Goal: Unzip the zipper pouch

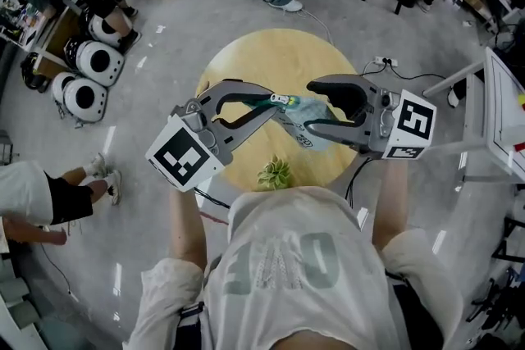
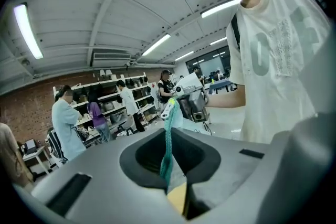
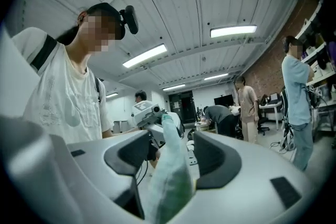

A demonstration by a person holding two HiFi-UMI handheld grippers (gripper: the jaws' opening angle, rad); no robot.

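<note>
A pale green zipper pouch (image 1: 318,107) hangs in the air between my two grippers, above the round wooden table (image 1: 271,53). My left gripper (image 1: 277,103) comes in from the left and is shut on the pouch's end by the white zipper pull (image 1: 283,100). In the left gripper view the teal zipper strip (image 2: 168,147) runs up from the pinched jaws (image 2: 178,189). My right gripper (image 1: 308,107) reaches in from the right with its jaws apart. There the pouch (image 3: 169,181) stands between the jaws with a gap on each side.
A small green plant-like thing (image 1: 275,173) lies at the table's near edge. Round white devices (image 1: 97,61) sit on the floor at the left, and a white table (image 1: 502,115) stands at the right. Several people stand or crouch around the room. Cables trail on the floor.
</note>
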